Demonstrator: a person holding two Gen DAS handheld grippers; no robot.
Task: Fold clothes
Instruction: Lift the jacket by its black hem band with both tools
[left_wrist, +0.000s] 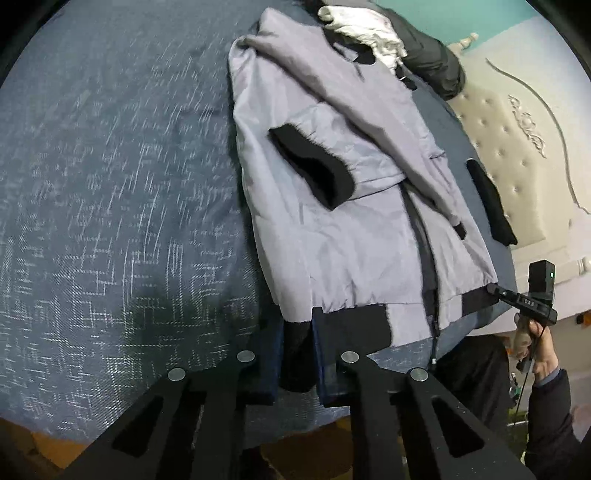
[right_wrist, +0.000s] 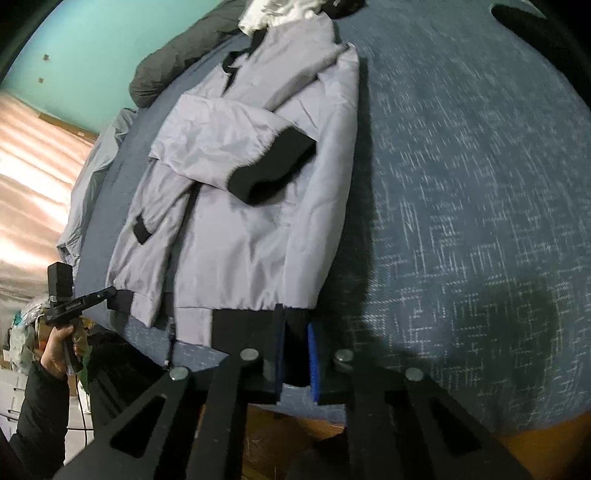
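Observation:
A light grey jacket (left_wrist: 351, 229) with black cuffs and a black hem lies flat on the bed, both sleeves folded across its front. One black cuff (left_wrist: 314, 170) rests on the chest. My left gripper (left_wrist: 295, 354) is shut on the hem's left corner, with black fabric pinched between its fingers. At the hem's other corner, the right gripper (left_wrist: 493, 288) shows in a person's hand. In the right wrist view the same jacket (right_wrist: 240, 236) stretches away, and my right gripper (right_wrist: 295, 350) is shut on the black hem. The left gripper (right_wrist: 110, 293) touches the far hem corner.
The bed has a blue-grey patterned cover (left_wrist: 110, 184) with wide bare areas beside the jacket. A dark garment (left_wrist: 432, 55) and a white cloth (left_wrist: 365, 26) lie beyond the collar. A cream tufted headboard (left_wrist: 517, 147) stands at the right. A grey cloth (right_wrist: 92, 177) hangs off the bed edge.

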